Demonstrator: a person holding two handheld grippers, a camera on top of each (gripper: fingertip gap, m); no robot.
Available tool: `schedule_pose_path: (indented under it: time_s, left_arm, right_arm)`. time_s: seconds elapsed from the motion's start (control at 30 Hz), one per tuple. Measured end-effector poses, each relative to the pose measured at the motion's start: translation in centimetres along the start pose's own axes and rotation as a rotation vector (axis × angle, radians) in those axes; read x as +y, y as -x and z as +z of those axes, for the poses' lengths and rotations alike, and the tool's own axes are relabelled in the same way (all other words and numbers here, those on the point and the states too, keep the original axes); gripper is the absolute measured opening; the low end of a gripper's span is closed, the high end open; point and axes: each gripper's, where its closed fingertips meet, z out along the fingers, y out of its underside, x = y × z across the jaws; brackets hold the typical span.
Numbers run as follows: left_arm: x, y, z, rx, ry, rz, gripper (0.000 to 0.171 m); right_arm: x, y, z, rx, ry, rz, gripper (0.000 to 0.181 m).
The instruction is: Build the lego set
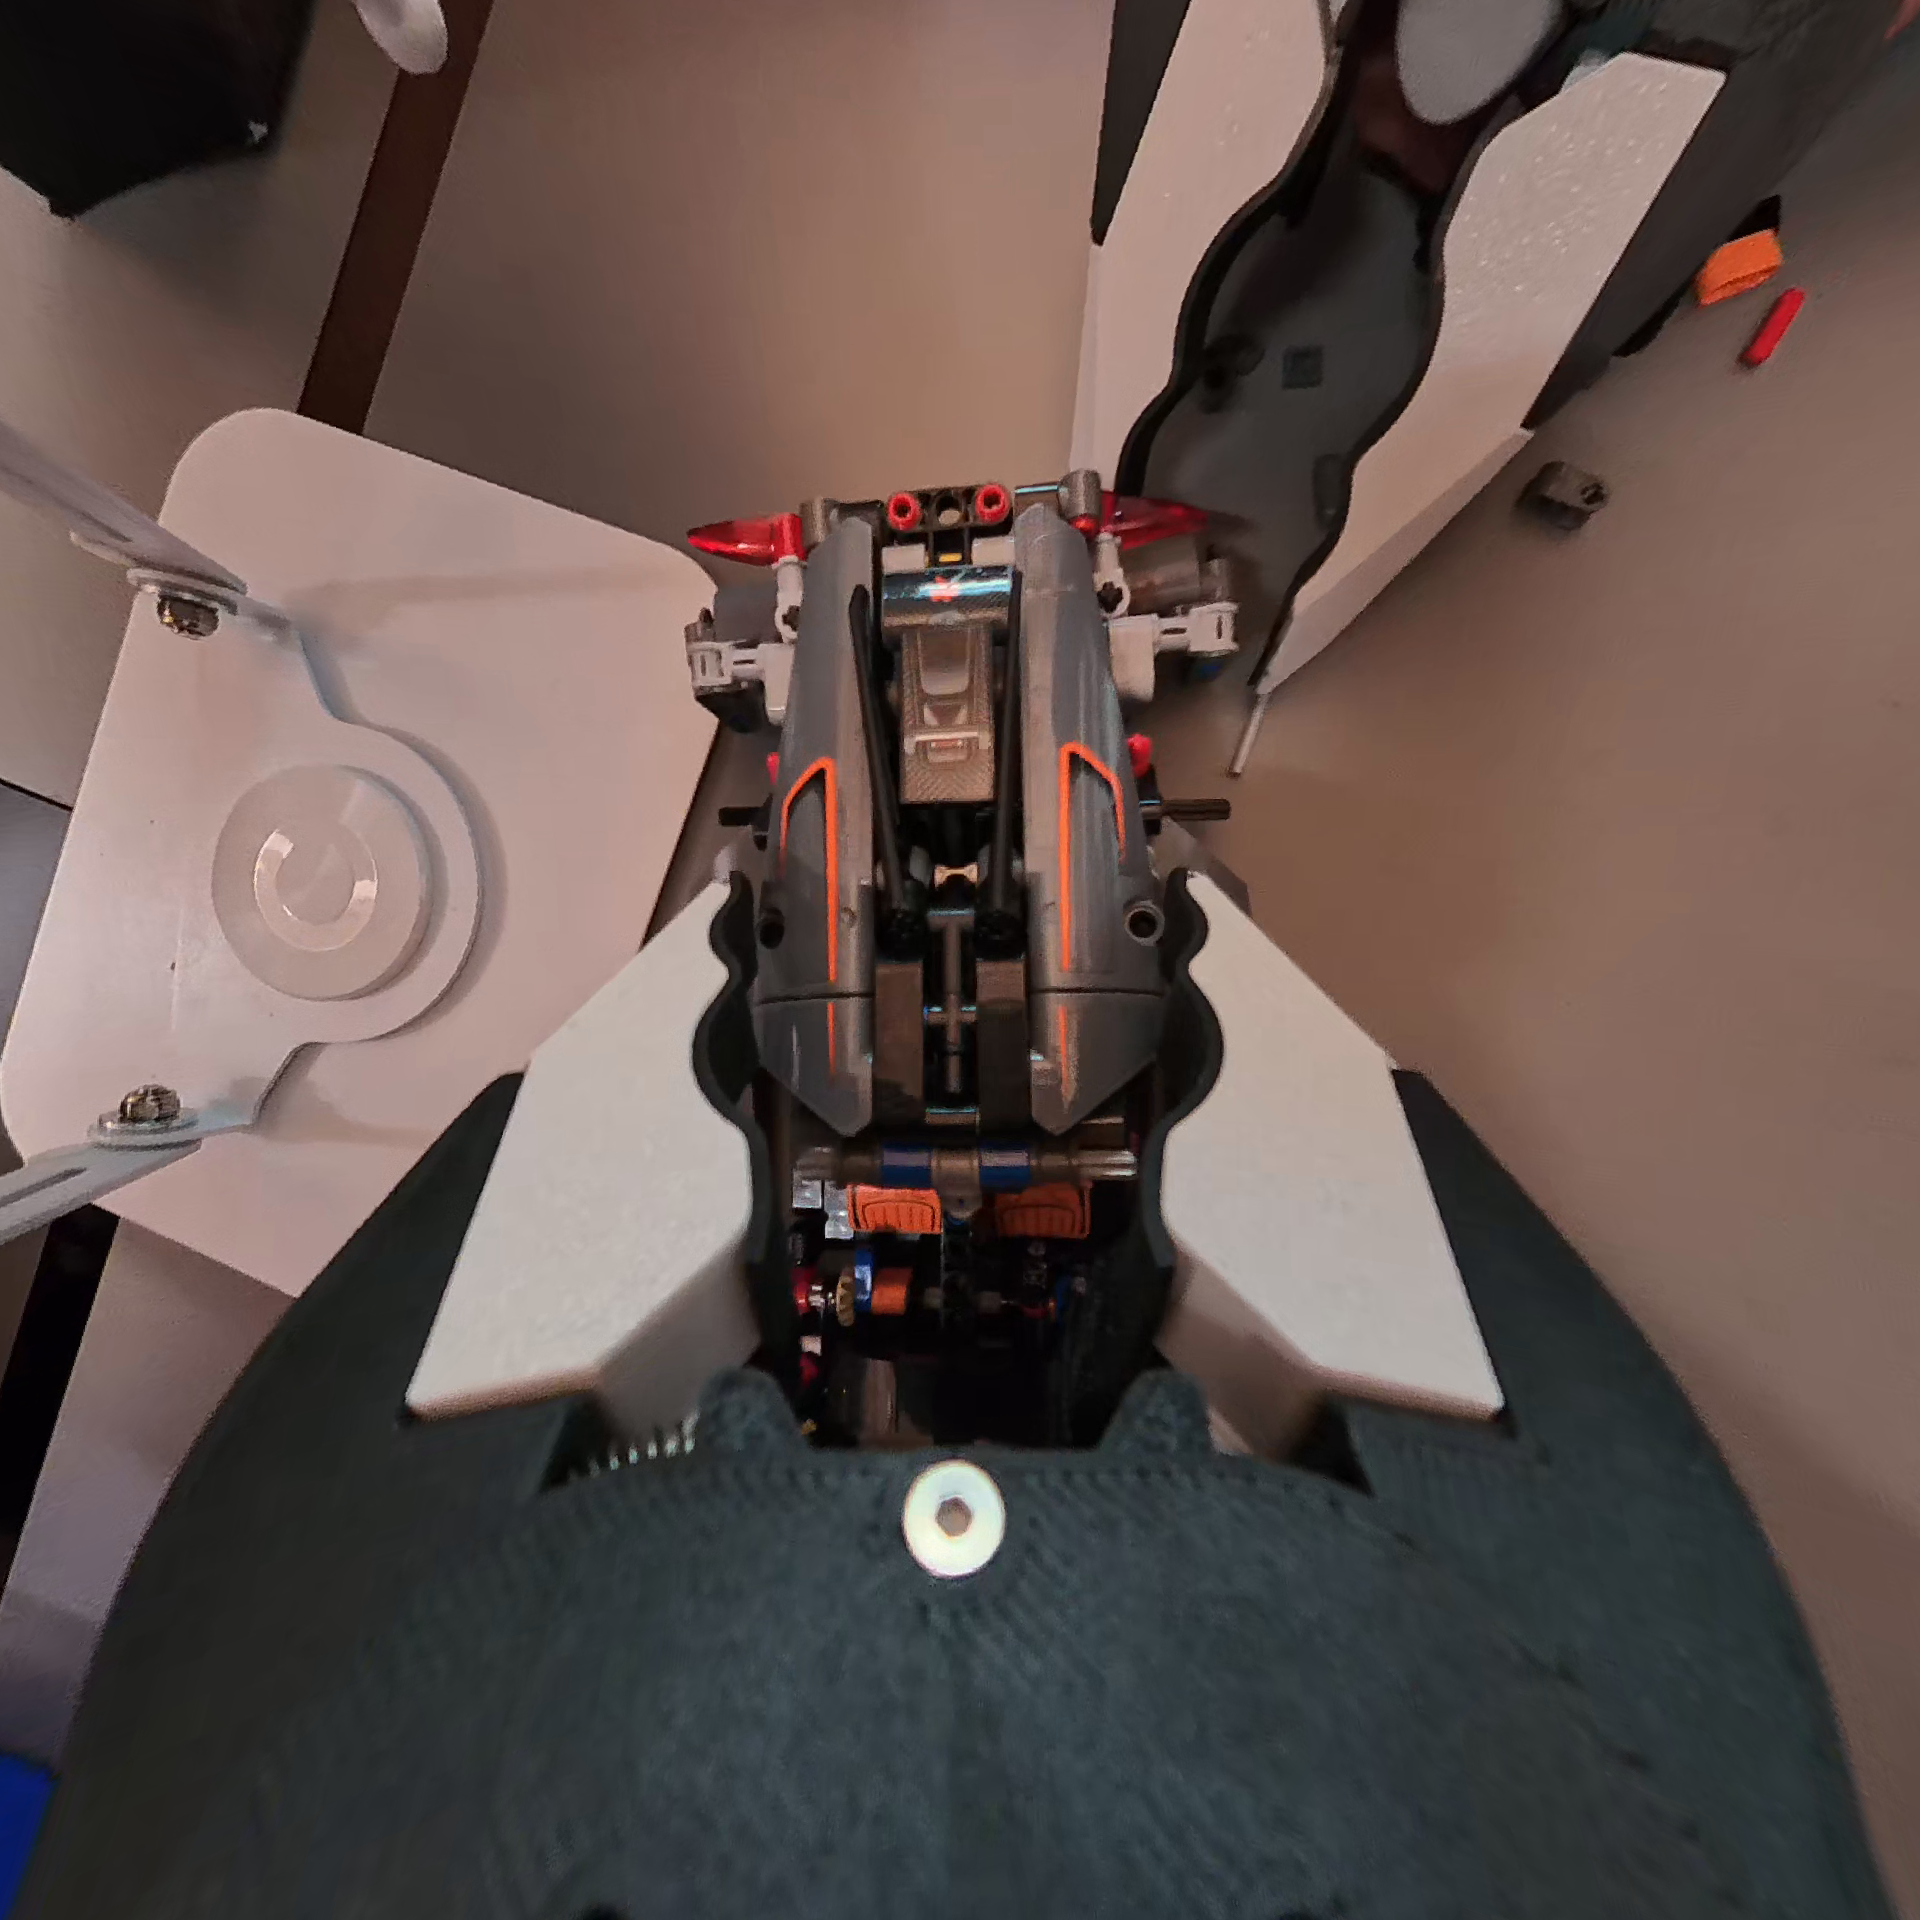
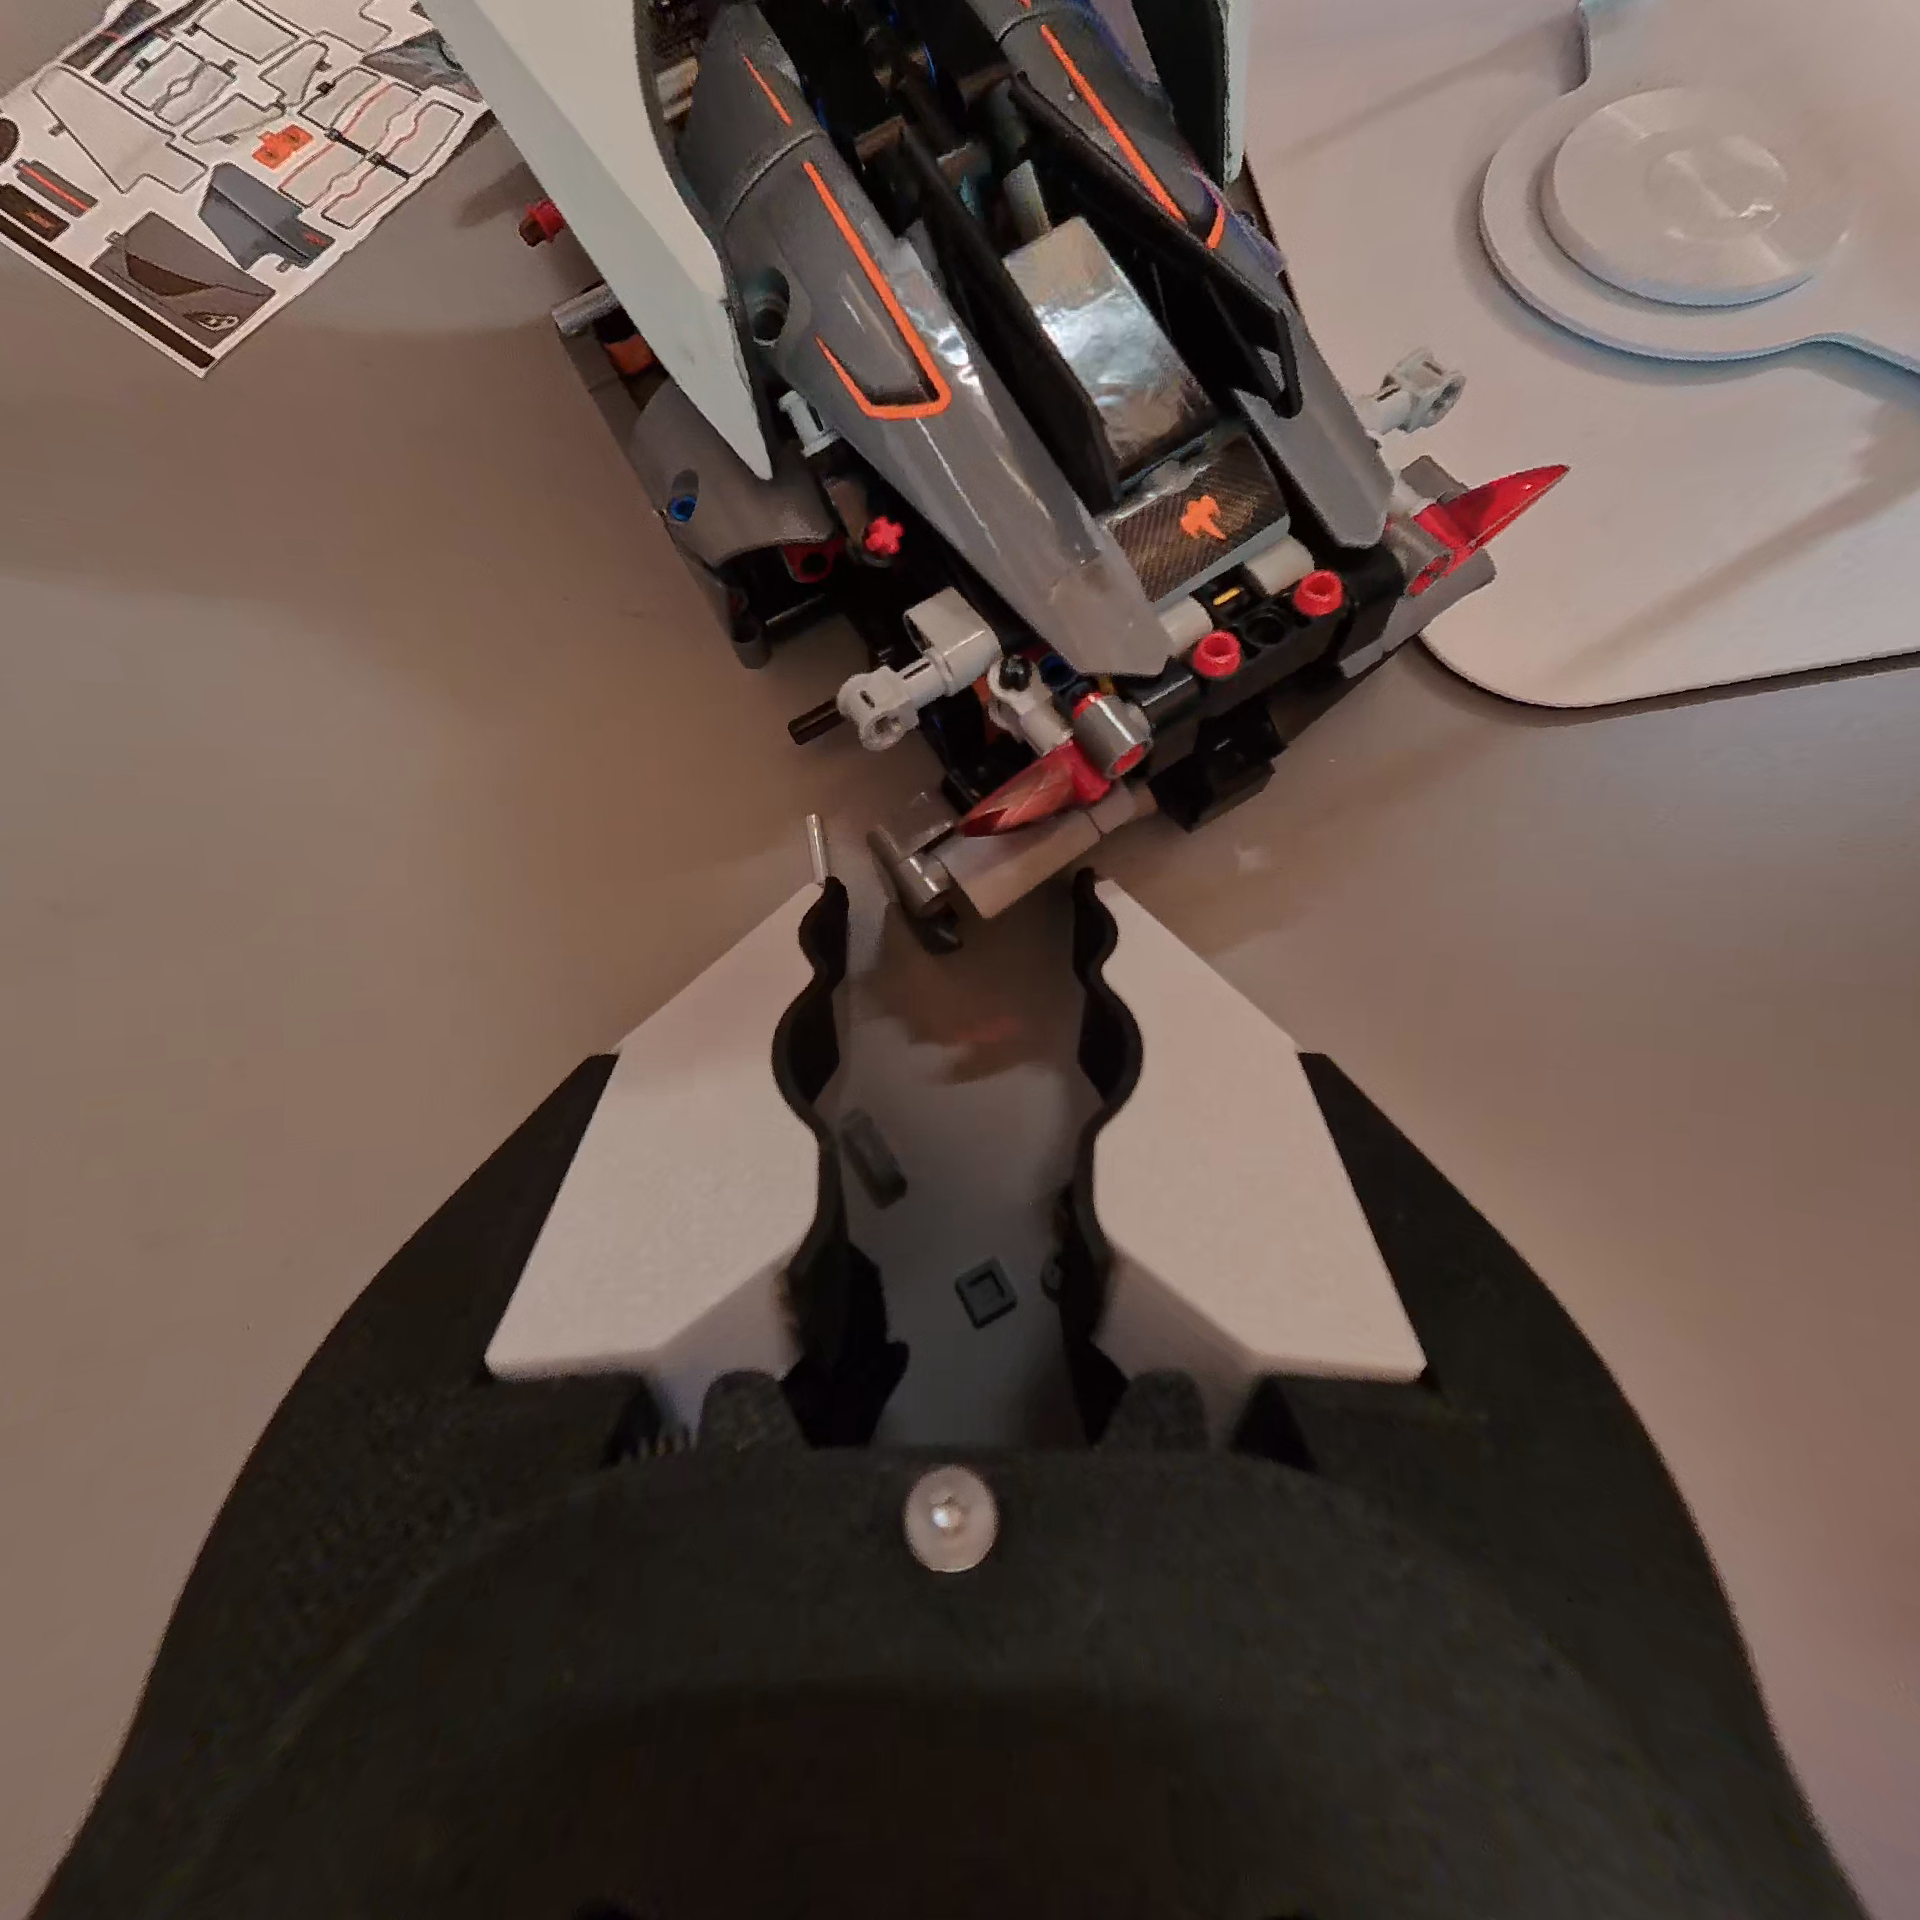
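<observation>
The lego car (image 1: 951, 831) is grey with orange stripes and red clear pieces at its far end. My left gripper (image 1: 956, 904) is shut on its body, one finger on each side. In the right wrist view the car (image 2: 1039, 416) rests on the tan table (image 2: 312, 831), with a white left finger (image 2: 623, 208) beside it. My right gripper (image 2: 956, 914) is open and empty, its tips right at a grey pin piece (image 2: 920, 883) that sticks out of the car's end corner. The right gripper (image 1: 1195, 582) also shows at the upper right of the left wrist view.
A white plate with a round disc (image 1: 312, 883) lies beside the car, also in the right wrist view (image 2: 1683, 208). A sticker sheet (image 2: 208, 177) lies far left. Loose parts: a thin grey bar (image 2: 816, 847), an orange piece (image 1: 1735, 265), a red piece (image 1: 1771, 327), a grey piece (image 1: 1564, 494). To the grey piece (image 1: 1564, 494): right tips about 7 cm, left tips about 12 cm.
</observation>
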Motion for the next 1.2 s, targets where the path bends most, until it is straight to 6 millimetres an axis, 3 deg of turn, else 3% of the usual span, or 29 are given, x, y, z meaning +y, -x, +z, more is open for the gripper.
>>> schedule_pose_path:
  time_s: [0.73, 0.9, 1.2]
  left_arm:
    - [0.2, -0.1, 0.2, 0.036, 0.059, 0.009, 0.078]
    - [0.3, -0.5, -0.2, 0.054, 0.071, 0.017, 0.088]
    - [0.9, 0.2, -2.0, 0.084, 0.088, -0.006, 0.071]
  right_arm:
    - [0.1, 0.1, 0.1, -0.005, 0.011, -0.007, 0.043]
    - [0.1, 0.2, 0.1, -0.009, 0.011, -0.007, 0.043]
    - [0.1, 0.2, 0.1, -0.01, 0.011, -0.006, 0.043]
